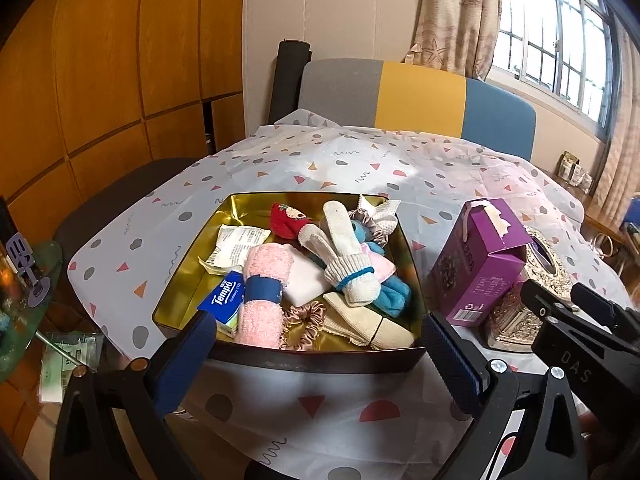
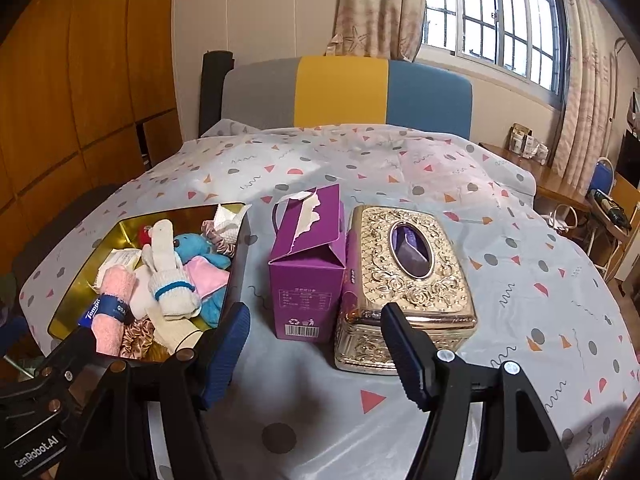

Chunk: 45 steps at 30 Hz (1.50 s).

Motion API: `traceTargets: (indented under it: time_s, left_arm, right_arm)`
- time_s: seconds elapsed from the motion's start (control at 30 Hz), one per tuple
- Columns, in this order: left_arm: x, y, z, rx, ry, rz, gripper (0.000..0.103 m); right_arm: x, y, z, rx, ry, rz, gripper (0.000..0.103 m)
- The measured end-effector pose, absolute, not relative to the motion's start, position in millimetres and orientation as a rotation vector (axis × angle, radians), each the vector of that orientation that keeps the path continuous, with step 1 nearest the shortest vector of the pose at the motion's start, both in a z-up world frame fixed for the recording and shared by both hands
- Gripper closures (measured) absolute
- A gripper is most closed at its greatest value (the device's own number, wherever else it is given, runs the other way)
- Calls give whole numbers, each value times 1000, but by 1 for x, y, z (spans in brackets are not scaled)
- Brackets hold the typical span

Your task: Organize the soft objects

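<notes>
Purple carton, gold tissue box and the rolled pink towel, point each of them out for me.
purple carton [image 2: 306, 280]: right wrist view, on its front face.
gold tissue box [image 2: 416, 284]: right wrist view, on the embossed lid below the oval opening.
rolled pink towel [image 1: 262, 312]: left wrist view, on the roll below its blue band.

1. The left wrist view looks forward and down from the near edge of the surface, close over the open tin.
2. The right wrist view faces the same way from further right, near the purple carton and gold tissue box.
3. Both views share the tin, carton, gold box, patterned cloth, the striped chair at the far side and the window.
</notes>
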<state>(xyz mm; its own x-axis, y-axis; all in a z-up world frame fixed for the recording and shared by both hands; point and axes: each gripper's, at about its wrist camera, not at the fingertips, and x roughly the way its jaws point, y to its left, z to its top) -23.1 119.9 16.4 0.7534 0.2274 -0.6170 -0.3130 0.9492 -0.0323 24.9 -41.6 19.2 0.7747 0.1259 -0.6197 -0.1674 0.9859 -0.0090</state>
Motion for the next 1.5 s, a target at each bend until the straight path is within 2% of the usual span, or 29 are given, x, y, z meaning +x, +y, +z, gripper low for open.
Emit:
traceTargets:
  time_s: [1.5]
  left_arm:
    - [-25, 124, 10, -142, 686, 327, 0]
  right_arm:
    - [25, -40, 12, -63, 690, 172, 34]
